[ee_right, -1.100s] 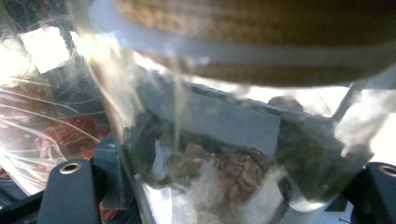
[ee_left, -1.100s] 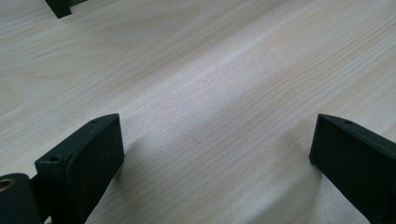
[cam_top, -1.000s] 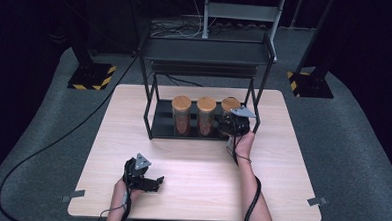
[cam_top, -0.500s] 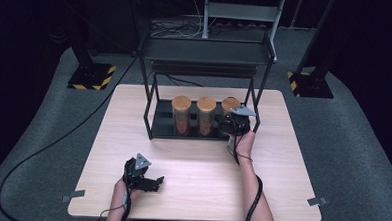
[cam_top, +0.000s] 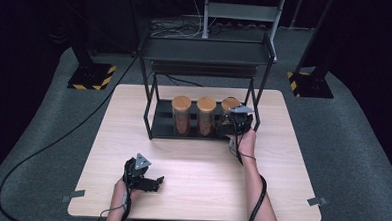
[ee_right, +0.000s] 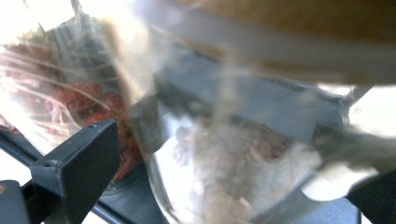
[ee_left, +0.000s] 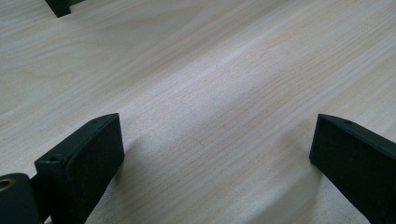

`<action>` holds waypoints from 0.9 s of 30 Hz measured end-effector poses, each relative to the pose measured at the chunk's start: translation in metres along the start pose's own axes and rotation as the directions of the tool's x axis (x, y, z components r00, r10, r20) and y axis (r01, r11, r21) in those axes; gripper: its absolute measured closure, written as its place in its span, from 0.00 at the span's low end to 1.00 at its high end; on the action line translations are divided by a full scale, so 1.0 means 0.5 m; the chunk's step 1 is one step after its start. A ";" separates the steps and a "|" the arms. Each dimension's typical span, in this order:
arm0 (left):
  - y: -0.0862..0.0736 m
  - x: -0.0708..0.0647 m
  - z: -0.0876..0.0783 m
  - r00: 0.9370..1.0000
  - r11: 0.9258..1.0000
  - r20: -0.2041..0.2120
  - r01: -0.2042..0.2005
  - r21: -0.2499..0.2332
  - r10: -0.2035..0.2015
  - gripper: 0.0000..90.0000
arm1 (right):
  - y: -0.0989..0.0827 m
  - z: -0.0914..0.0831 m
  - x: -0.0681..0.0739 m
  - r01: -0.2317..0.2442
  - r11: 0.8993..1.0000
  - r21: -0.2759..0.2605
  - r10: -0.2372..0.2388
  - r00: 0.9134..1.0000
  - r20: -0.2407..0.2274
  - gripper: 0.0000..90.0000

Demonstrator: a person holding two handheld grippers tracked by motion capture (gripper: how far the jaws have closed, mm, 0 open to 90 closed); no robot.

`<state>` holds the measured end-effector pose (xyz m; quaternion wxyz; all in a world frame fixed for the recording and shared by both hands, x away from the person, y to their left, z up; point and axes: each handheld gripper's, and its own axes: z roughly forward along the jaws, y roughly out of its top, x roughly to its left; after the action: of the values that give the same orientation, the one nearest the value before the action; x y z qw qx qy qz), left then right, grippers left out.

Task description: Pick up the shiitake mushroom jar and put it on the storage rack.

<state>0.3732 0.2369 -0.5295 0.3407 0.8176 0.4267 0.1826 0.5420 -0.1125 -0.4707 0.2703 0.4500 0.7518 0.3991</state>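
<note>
Right jar (cam_top: pixel 229 108) on the rack's (cam_top: pixel 156 120) lower shelf, partly hidden behind right tool (cam_top: pixel 232 123); blurred close-up in right gripper view (ee_right: pixel 233 186). Jaws just opened wide, jar between, pads off it. Left tool (cam_top: pixel 151 182) open, low over surface (cam_top: pixel 191 165), forearm straight.

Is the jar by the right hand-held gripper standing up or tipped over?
Standing up. The right jar sits on the rack's lower shelf with its wooden lid on top, level with the two other jars.
</note>
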 end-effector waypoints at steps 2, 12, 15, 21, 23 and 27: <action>0.000 0.000 0.000 1.000 1.000 0.000 0.000 0.000 0.000 0.02 | 0.001 -0.003 0.002 0.011 1.000 0.013 -0.011 1.000 -0.005 0.00; 0.000 0.000 0.000 1.000 1.000 -0.001 0.000 0.000 0.000 0.02 | -0.007 -0.034 0.012 0.073 0.997 0.025 -0.073 0.997 -0.009 0.00; 0.000 0.000 0.000 1.000 1.000 -0.001 0.000 0.000 0.000 0.02 | -0.016 -0.046 0.015 0.081 0.997 0.019 -0.081 0.997 -0.011 0.00; 0.000 0.000 0.000 1.000 1.000 -0.001 0.000 -0.001 0.000 0.02 | -0.050 -0.077 0.028 0.095 0.995 0.018 -0.094 0.995 -0.043 0.00; 0.000 -0.001 0.000 1.000 1.000 -0.003 -0.002 -0.001 0.002 0.02 | -0.065 -0.087 0.032 0.096 0.995 0.021 -0.095 0.994 -0.059 0.00; 0.000 -0.001 0.000 1.000 1.000 -0.003 -0.003 -0.001 0.003 0.02 | -0.095 -0.106 0.037 0.098 0.995 0.028 -0.096 0.992 -0.076 0.00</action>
<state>0.3729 0.2367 -0.5294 0.3401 0.8178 0.4260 0.1843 0.4710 -0.1279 -0.4833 0.2538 0.4019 0.7886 0.3900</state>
